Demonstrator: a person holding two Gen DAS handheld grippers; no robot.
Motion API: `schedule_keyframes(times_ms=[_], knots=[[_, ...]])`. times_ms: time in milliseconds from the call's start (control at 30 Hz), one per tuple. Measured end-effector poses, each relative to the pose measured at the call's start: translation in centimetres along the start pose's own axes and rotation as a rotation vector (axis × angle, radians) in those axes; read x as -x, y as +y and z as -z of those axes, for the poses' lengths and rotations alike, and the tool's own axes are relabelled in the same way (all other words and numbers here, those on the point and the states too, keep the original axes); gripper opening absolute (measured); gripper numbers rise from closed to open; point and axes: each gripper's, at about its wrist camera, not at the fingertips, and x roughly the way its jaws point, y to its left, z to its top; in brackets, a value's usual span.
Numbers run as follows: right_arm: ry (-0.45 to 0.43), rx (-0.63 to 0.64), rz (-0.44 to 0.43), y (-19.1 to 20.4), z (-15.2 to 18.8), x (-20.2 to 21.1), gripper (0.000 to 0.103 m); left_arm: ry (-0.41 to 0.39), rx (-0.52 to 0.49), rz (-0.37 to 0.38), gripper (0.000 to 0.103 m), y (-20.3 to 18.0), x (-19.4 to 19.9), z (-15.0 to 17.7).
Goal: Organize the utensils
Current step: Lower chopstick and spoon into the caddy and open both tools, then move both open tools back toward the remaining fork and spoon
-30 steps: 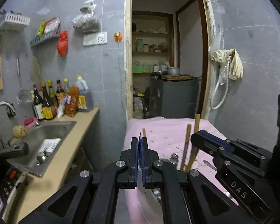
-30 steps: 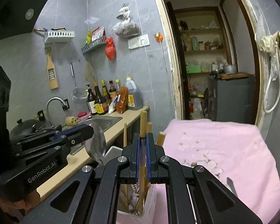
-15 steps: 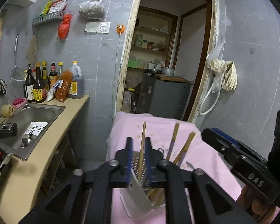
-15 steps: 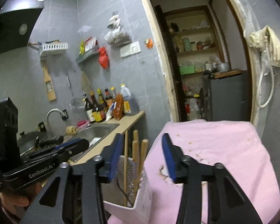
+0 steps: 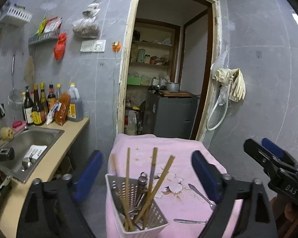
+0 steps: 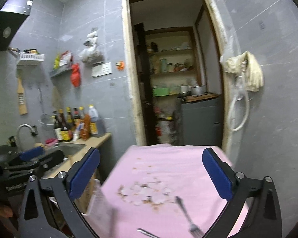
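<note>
A white perforated utensil holder [image 5: 137,208] stands on the pink cloth [image 5: 180,158], holding several wooden chopsticks [image 5: 127,180] and metal utensils. My left gripper [image 5: 147,176] is open wide and empty above and behind the holder. A spoon [image 5: 201,194] and another metal utensil [image 5: 188,221] lie on the cloth to its right. My right gripper [image 6: 151,176] is open and empty over the cloth [image 6: 168,168]. A fork [image 6: 186,216] lies near its right finger. The holder shows blurred at the lower left of the right wrist view [image 6: 95,204].
A counter with a steel sink [image 5: 27,144] and sauce bottles [image 5: 49,105] runs along the left. An open doorway [image 5: 164,79] with shelves and a grey cabinet is behind the table. Gloves and a hose [image 5: 228,87] hang on the right wall.
Both grippers have opened wide. The left let go of a utensil and the right let go of chopsticks, which now stand in the holder. Both pulled back and up.
</note>
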Motion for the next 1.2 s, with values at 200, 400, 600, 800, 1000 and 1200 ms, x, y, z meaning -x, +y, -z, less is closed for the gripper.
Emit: schedule_keyframes(times_ms=[200,400,600,800,1000,1200], knots=[[0.011,0.038,0.061,-3.3,-0.2,0.5,0.102,-0.024,-0.073,-0.03,0.102,-3.5,-0.6,0.5],[0.033,0.067,0.083,-6.7,-0.2,0.2,0.102,-0.026,-0.124,-0.059,0.102,-6.7,-1.2,1.5],[0.064,0.087,0.074,-9.7,0.3,-1.1,0.102,-0.025,-0.116,-0.111,0.102,-9.1,-1.6,2.7],[0.118,0.103,0.027,-12.1,1.6,-3.2,0.102,-0.014,-0.103,-0.197,0.102,-11.4,-2.2,4.1],[0.171,0.135,-0.041,-13.7,3.4,-5.2,0.102,0.008,-0.031,-0.248,0.102,-12.0,-2.5,5.5],[0.207,0.163,-0.084,-14.1,4.8,-7.1,0.102,0.019,-0.019,-0.314,0.102,-12.7,-2.7,6.9]])
